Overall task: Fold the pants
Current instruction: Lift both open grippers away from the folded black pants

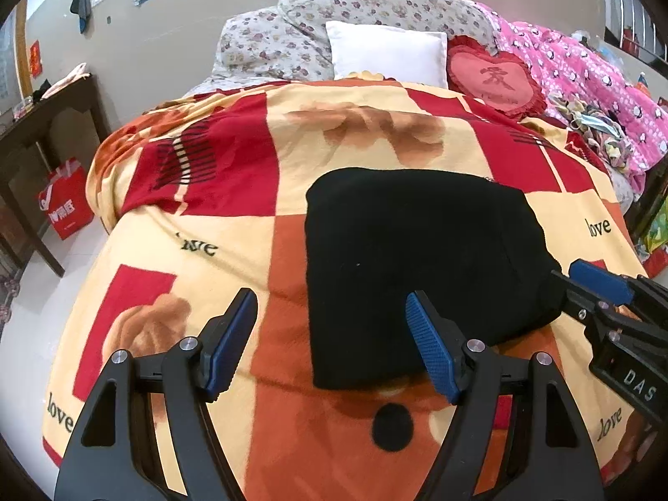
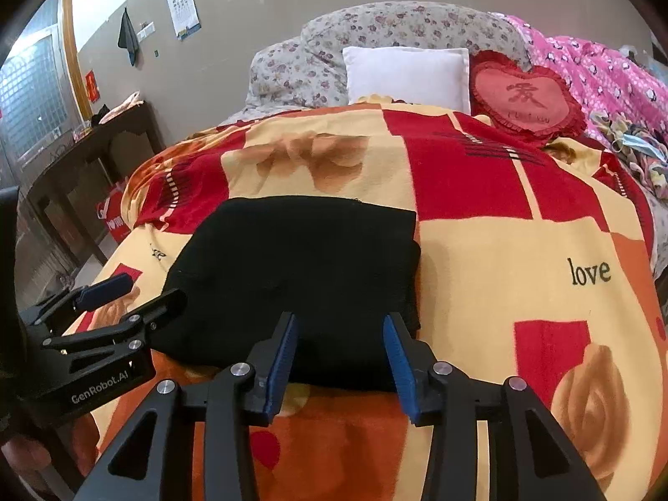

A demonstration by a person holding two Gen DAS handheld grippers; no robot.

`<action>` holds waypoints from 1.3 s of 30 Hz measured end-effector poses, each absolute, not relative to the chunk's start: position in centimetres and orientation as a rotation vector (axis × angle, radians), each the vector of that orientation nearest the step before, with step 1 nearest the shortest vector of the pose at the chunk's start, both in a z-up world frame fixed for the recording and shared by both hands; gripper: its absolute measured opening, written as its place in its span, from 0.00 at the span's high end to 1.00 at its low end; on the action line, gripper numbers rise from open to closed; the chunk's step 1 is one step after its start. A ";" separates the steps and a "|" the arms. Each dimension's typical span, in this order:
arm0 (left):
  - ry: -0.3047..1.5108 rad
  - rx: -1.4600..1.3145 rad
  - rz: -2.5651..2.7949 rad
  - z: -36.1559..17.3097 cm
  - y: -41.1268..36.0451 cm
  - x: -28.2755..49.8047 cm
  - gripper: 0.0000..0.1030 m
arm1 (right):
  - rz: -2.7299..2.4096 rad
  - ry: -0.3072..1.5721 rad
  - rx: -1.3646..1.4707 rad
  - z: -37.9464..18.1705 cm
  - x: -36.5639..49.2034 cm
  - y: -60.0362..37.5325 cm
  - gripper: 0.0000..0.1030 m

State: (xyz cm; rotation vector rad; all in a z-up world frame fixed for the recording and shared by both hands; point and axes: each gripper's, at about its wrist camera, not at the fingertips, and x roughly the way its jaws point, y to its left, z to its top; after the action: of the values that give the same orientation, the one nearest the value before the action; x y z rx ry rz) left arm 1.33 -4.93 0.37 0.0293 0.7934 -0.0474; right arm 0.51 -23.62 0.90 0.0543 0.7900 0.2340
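The black pants [image 1: 421, 259] lie folded into a compact square on the patterned blanket [image 1: 234, 225]; they also show in the right wrist view [image 2: 300, 275]. My left gripper [image 1: 332, 325] is open and empty, at the pants' near left corner. My right gripper [image 2: 340, 350] is open and empty, just above the pants' near edge. The right gripper shows in the left wrist view [image 1: 584, 288] by the pants' right edge. The left gripper shows in the right wrist view [image 2: 133, 288] at the pants' left edge.
A white pillow [image 1: 388, 54], a red heart cushion [image 1: 492, 79], a floral quilt [image 1: 334, 21] and a pink quilt [image 1: 584, 83] sit at the bed's head. A dark side table [image 1: 46, 125] and a red bag [image 1: 64, 200] stand left of the bed.
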 end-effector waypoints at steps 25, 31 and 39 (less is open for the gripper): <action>0.791 0.022 -0.051 0.5 -5.0 0.2 0.28 | 0.198 0.805 0.087 0.6 -0.3 -23.6 0.55; 0.793 0.036 -0.052 0.2 -5.6 0.2 0.28 | 0.194 0.806 0.092 0.5 -0.2 -23.7 0.54; 0.803 0.033 -0.051 0.0 -5.5 0.4 0.28 | 0.189 0.818 0.092 0.2 0.0 -23.7 0.54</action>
State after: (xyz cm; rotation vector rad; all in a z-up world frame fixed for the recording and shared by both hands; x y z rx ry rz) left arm 0.36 -5.54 -0.04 0.0332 0.8031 -0.0512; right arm 0.01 -23.74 0.22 0.0919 0.8179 0.1886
